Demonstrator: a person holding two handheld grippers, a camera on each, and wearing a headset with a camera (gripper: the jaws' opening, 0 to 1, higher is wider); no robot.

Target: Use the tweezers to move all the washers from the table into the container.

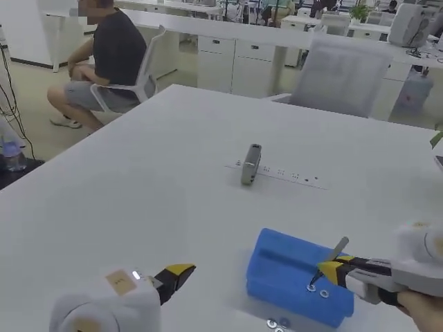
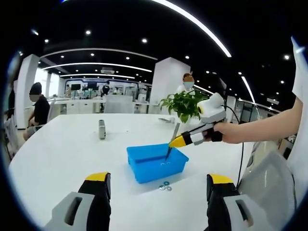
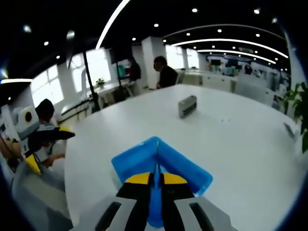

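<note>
The left claw hangs empty, jaws spread. At least 2 washers lie on the table beside the blue container. The right claw grips the tweezers, tips inside, where 2 more rest; I judge it half done.

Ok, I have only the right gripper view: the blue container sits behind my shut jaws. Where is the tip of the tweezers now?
Observer: The head view shows the tweezers, held in the right gripper, pointing down into the container, with the tip near its floor.
Operator: Are there washers on the table?
Observer: Yes, a few washers lie on the table, just outside the container on the person's side.
Operator: And the left gripper?
Observer: The left gripper is open, holds nothing, and is apart from the container.
</note>
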